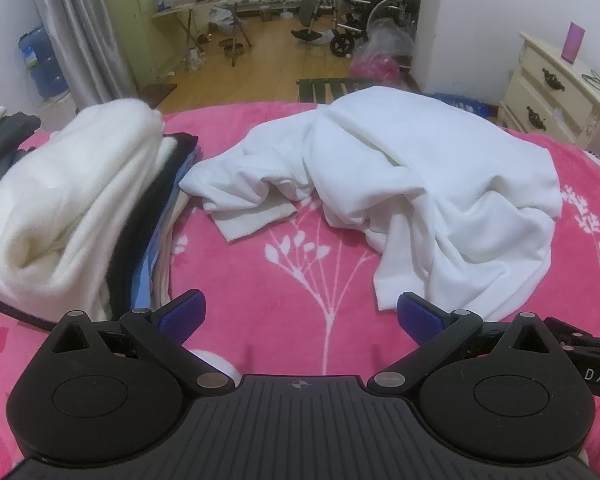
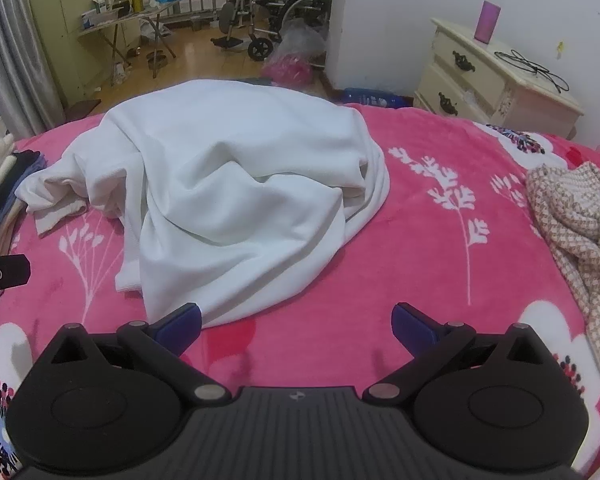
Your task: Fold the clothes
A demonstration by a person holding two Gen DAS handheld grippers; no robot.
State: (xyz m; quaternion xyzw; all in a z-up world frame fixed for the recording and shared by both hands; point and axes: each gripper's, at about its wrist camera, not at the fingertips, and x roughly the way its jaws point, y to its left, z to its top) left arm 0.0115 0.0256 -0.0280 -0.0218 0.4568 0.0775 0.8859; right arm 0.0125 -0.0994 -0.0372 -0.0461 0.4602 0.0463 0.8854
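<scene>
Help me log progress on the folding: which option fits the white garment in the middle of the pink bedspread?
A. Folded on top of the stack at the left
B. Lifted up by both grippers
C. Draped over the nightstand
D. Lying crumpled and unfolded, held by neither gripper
D: the white garment lies in a rumpled heap on the bedspread, while the left gripper and right gripper are both open and empty.

My left camera looks low across the pink blanket [image 1: 300,280]; my right one sits just beside it, facing likewise. Both share the white garment [image 1: 420,184] and wheelchair [image 2: 284,4].
</scene>
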